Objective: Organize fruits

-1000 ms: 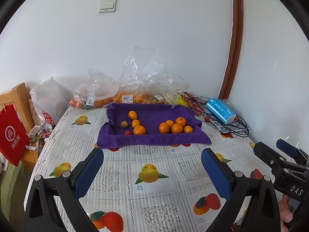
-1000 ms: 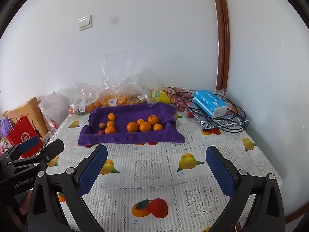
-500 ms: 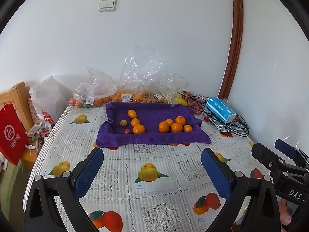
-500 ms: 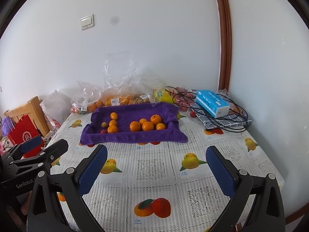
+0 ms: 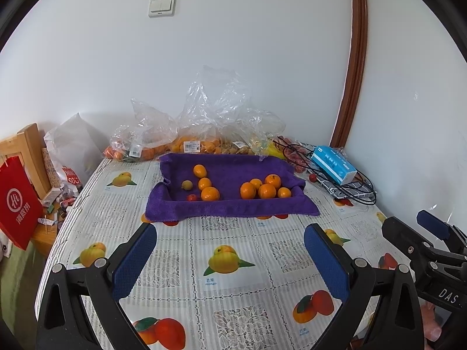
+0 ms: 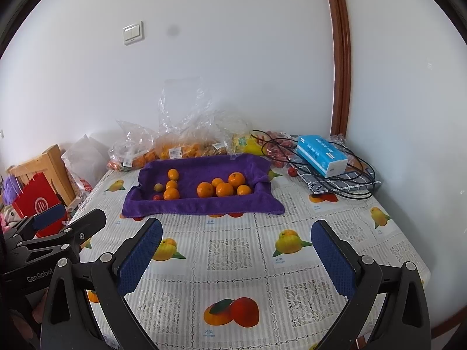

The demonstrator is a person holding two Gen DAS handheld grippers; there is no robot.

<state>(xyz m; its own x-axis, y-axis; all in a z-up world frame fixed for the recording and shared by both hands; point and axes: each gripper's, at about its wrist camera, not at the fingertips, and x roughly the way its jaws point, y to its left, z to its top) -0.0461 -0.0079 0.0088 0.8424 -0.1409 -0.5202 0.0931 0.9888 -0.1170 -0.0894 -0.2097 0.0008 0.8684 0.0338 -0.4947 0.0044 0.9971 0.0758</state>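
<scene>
The fruit lies on a purple terry towel [image 5: 227,175] whose edges are turned up like a shallow tray, spread across the far half of the table under the fruit-print tablecloth [image 5: 233,262]. On the towel I count two groups. Toward its left side sit three round orange mandarins [image 5: 210,194], one small yellow-green fruit [image 5: 186,185] and one small red fruit [image 5: 191,197]. Toward its right side sit five more orange mandarins, touching in a cluster [image 5: 264,188]. One further small red fruit [image 5: 313,177] lies on the tablecloth just off the towel's right edge.

The likely trouble is rolling: the clustered mandarins touch, so taking one may nudge its neighbours, and the soft raised hem probably would not stop a fruit from leaving the towel. The small fruits look easy to squash or miss between wide pads.

Behind the towel, against the wall, several clear plastic bags of fruit [image 5: 189,143] are heaped; I cannot count them reliably. To the towel's right a blue-and-white carton [image 5: 332,163] rests on black cables [image 5: 364,192], which could snag an arm.

The left gripper [image 5: 230,250] and the right gripper [image 6: 236,248] both hover over the near tablecloth, well short of the towel, jaws spread wide and empty.
</scene>
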